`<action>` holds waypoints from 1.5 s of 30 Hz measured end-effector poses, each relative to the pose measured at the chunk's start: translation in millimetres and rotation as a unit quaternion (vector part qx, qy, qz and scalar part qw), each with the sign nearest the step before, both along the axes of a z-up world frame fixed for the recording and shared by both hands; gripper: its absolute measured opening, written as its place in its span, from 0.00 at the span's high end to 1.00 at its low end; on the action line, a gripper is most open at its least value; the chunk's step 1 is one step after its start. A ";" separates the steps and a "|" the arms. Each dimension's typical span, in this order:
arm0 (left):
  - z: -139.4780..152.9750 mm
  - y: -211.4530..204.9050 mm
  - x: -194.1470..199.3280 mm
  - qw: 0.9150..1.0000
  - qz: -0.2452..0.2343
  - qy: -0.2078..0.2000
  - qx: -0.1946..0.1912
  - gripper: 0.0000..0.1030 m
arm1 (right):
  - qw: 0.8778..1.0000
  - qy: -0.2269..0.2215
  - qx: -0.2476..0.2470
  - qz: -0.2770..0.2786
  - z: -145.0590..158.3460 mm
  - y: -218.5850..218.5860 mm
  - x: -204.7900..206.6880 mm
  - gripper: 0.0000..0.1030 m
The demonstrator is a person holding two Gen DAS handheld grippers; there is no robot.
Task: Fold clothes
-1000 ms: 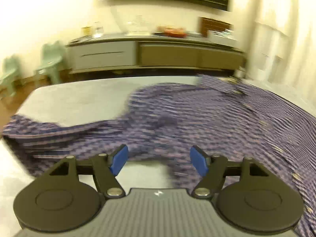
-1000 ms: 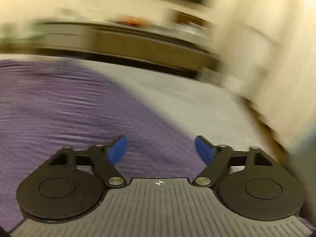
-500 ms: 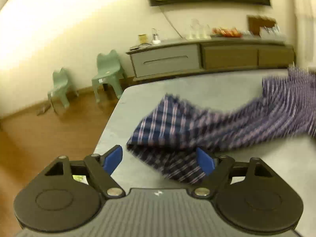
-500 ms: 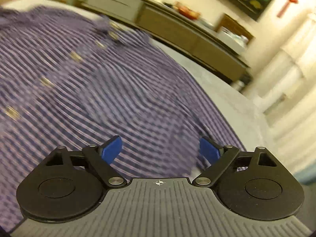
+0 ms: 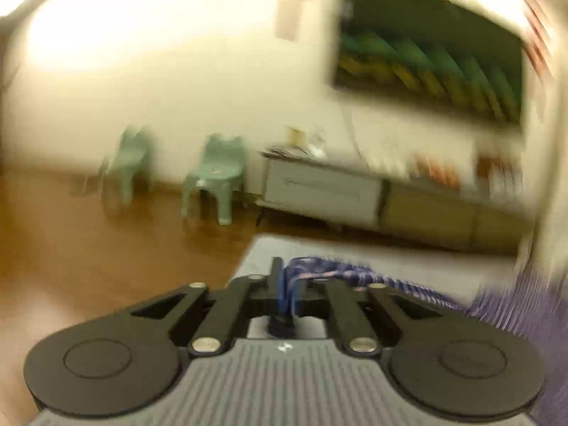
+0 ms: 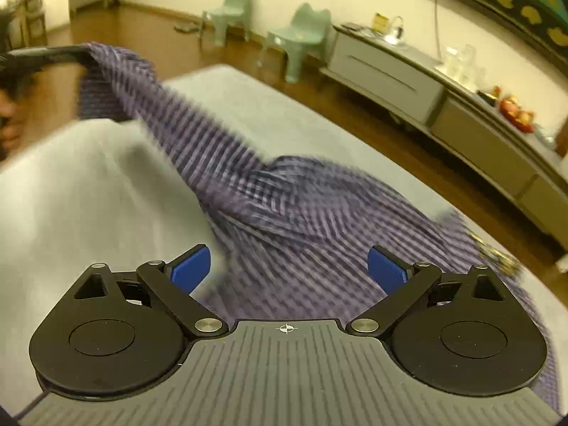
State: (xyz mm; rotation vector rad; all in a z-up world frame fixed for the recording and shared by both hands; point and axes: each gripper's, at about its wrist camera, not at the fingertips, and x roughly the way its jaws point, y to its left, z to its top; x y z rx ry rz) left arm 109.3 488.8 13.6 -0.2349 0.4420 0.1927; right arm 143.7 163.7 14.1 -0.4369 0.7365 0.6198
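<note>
A purple plaid shirt (image 6: 284, 206) lies on the grey table (image 6: 88, 195). My left gripper (image 5: 285, 293) is shut on the end of the shirt's sleeve (image 5: 319, 271) and holds it up off the table. In the right wrist view the left gripper (image 6: 76, 51) shows at the far left with the sleeve (image 6: 142, 96) stretched from it down to the shirt's body. My right gripper (image 6: 287, 271) is open and empty, just above the shirt's body.
Two green child chairs (image 6: 301, 32) stand on the wooden floor beyond the table. A long low sideboard (image 6: 443, 106) with glassware and small items runs along the far wall. The table's far edge (image 6: 319, 113) is close behind the shirt.
My left gripper has shut on the sleeve end and lifted it up and to the left. My right gripper stayed open and turned left over the shirt.
</note>
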 end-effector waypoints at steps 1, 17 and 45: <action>-3.6 10.6 0.1 0.999 0.016 0.026 -0.020 0.62 | 1.000 0.001 -0.005 -0.011 -10.9 12.6 9.4 0.04; -77.0 47.4 15.4 0.986 0.035 0.161 0.020 0.33 | 0.980 0.075 0.059 -0.177 -100.5 29.9 94.5 0.20; -52.9 -1.8 -34.0 0.955 -0.114 0.048 0.269 0.23 | 0.894 -0.142 -0.144 0.400 -69.2 311.8 -38.8 0.97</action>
